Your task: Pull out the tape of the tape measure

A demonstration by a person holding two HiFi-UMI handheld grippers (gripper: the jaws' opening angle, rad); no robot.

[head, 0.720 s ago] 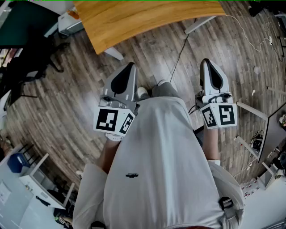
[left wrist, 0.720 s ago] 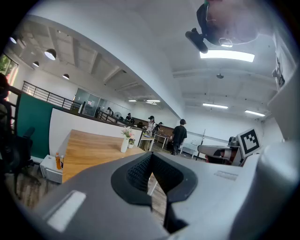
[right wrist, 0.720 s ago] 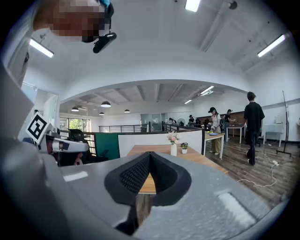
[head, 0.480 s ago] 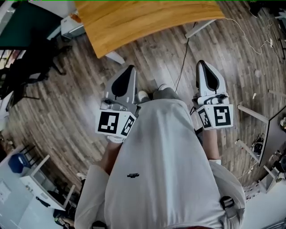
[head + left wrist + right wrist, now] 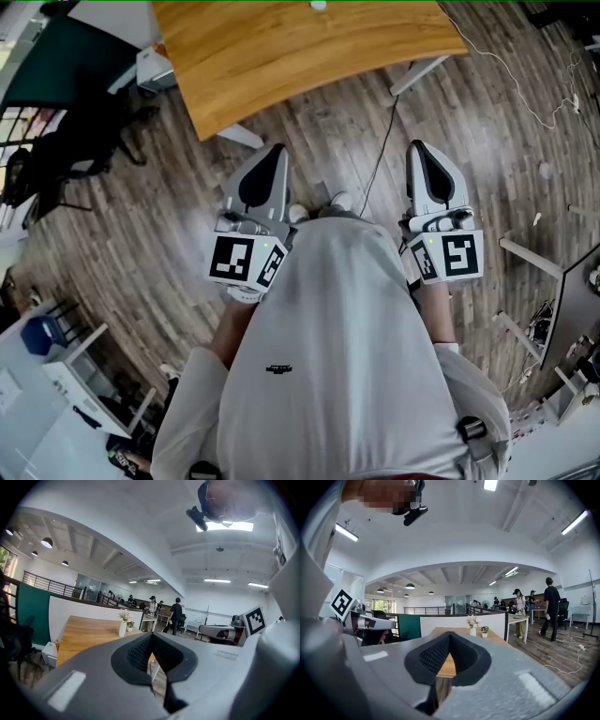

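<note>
No tape measure shows in any view. I stand on a wooden floor facing a wooden table. My left gripper is held level in front of my body, jaws shut, with nothing between them. My right gripper is beside it at the same height, also shut and empty. In the left gripper view the shut left gripper points at the table, which bears a white vase of flowers. The right gripper view shows the right gripper aimed at the same table and vase.
A black office chair stands to the left, with white shelving behind me on that side. A thin cable runs across the floor between the grippers. The table's white leg is ahead right. People stand far off.
The table has slid lower in the head view and more of it shows. Both grippers sit slightly higher in the picture, nearer the table. Their jaws stay shut.
</note>
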